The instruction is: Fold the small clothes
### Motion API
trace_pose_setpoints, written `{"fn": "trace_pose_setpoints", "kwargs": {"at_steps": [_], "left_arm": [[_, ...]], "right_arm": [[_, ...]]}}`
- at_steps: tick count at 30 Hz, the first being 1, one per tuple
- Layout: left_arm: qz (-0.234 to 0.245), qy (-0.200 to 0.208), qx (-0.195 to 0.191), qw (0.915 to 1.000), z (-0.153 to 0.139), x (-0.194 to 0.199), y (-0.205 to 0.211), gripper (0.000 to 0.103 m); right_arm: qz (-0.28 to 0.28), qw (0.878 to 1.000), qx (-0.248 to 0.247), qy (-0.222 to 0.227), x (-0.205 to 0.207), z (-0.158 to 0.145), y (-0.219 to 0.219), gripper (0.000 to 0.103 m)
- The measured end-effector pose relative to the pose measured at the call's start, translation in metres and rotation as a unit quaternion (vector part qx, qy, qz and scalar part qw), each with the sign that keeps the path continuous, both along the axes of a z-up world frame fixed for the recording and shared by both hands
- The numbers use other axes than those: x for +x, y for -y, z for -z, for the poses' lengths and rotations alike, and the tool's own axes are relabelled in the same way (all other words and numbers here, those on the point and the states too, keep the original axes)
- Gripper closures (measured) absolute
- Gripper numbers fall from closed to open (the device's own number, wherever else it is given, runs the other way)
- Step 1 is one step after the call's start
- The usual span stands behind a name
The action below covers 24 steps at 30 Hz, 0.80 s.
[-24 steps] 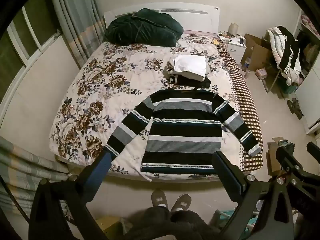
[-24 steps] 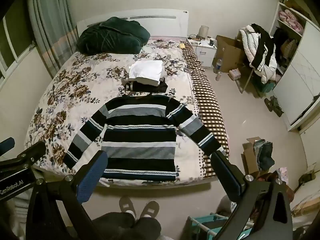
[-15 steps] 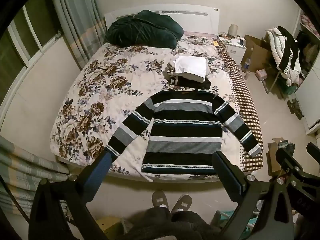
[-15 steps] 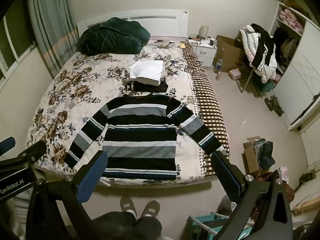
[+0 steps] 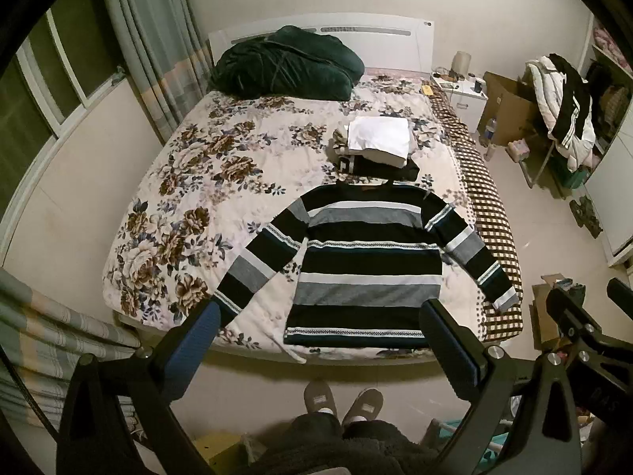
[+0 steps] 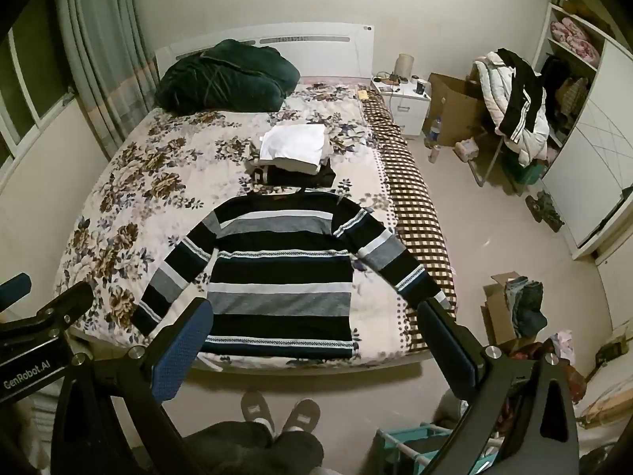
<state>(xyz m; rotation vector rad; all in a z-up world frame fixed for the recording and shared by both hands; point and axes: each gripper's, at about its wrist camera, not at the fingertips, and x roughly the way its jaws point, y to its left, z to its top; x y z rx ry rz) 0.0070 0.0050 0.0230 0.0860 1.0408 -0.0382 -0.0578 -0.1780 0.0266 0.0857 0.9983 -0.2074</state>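
Note:
A black, grey and white striped sweater (image 5: pixel 368 261) lies flat on the bed's near end, sleeves spread out; it also shows in the right wrist view (image 6: pixel 283 273). Behind its collar sits a stack of folded clothes (image 5: pixel 378 146) with a white one on top, seen too in the right wrist view (image 6: pixel 294 152). My left gripper (image 5: pixel 320 340) is open and empty, held above the floor before the bed's foot. My right gripper (image 6: pixel 312 340) is open and empty, alongside it to the right. Neither touches the sweater.
The floral bed (image 5: pixel 190 198) has a dark green quilt (image 5: pixel 285 65) at its head and a checked blanket (image 6: pixel 419 233) along its right side. Slippered feet (image 5: pixel 344 401) stand at the bed's foot. Cardboard boxes (image 6: pixel 510 308), a clothes-laden chair (image 6: pixel 514 111) and a nightstand (image 6: pixel 407 107) stand right.
Both grippers have drifted slightly; the view of the bed shifted a little. The sweater and the stack have not moved. Both grippers stay open.

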Motion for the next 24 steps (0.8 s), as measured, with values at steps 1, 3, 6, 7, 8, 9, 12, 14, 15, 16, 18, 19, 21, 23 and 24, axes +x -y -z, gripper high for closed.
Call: {"fn": "trace_pose_setpoints", "kwargs": {"at_steps": [1, 3, 6, 7, 8, 9, 12, 14, 15, 16, 18, 19, 21, 23, 24], "left_arm": [[-0.001, 0.0, -0.001, 1.0, -0.003, 0.002, -0.001, 0.0], [0.0, 0.001, 0.001, 1.0, -0.005, 0.002, -0.003, 0.0], [0.0, 0.002, 0.0, 1.0, -0.005, 0.002, -0.004, 0.0], [0.0, 0.002, -0.001, 1.0, -0.007, 0.002, -0.004, 0.0], [0.001, 0.003, -0.001, 1.0, -0.004, 0.0, -0.003, 0.0], [0.001, 0.003, -0.001, 1.0, -0.007, 0.001, -0.004, 0.0], [0.001, 0.004, -0.001, 1.0, -0.011, 0.004, -0.004, 0.0], [0.001, 0.005, -0.002, 1.0, -0.013, 0.006, -0.006, 0.0], [0.001, 0.005, -0.001, 1.0, -0.013, 0.005, -0.005, 0.0], [0.001, 0.005, -0.002, 1.0, -0.016, 0.008, -0.007, 0.0], [0.001, 0.005, -0.002, 1.0, -0.015, 0.006, -0.006, 0.0], [0.001, 0.005, -0.002, 1.0, -0.016, 0.007, -0.006, 0.0], [0.002, 0.007, -0.001, 1.0, -0.015, 0.005, -0.006, 0.0], [0.001, 0.007, -0.002, 1.0, -0.013, 0.004, -0.005, 0.0], [0.001, 0.008, -0.002, 1.0, -0.012, 0.003, -0.005, 0.0]], "right_arm": [[0.0, 1.0, 0.0, 0.0, 0.002, -0.006, -0.005, 0.0], [0.0, 1.0, 0.001, 0.001, 0.002, -0.006, -0.005, 0.0], [0.0, 1.0, 0.0, 0.001, 0.002, -0.009, -0.007, 0.0], [0.0, 1.0, 0.001, 0.002, 0.001, -0.006, -0.005, 0.0], [0.0, 1.0, 0.001, 0.002, 0.001, -0.007, -0.005, 0.0], [-0.001, 1.0, -0.001, 0.003, 0.002, -0.008, -0.006, 0.0], [-0.002, 1.0, 0.0, 0.002, 0.004, -0.02, -0.012, 0.0], [-0.001, 1.0, 0.001, 0.004, 0.001, -0.016, -0.009, 0.0], [-0.001, 1.0, 0.001, 0.004, 0.001, -0.016, -0.009, 0.0], [-0.001, 1.0, 0.0, 0.004, 0.001, -0.016, -0.009, 0.0], [0.0, 1.0, 0.001, 0.004, 0.0, -0.016, -0.009, 0.0], [0.0, 1.0, 0.0, 0.005, 0.0, -0.016, -0.009, 0.0], [-0.001, 1.0, 0.001, 0.005, -0.001, -0.015, -0.008, 0.0], [0.0, 1.0, 0.001, 0.006, -0.002, -0.014, -0.008, 0.0], [0.0, 1.0, 0.0, 0.005, -0.001, -0.018, -0.01, 0.0]]}}
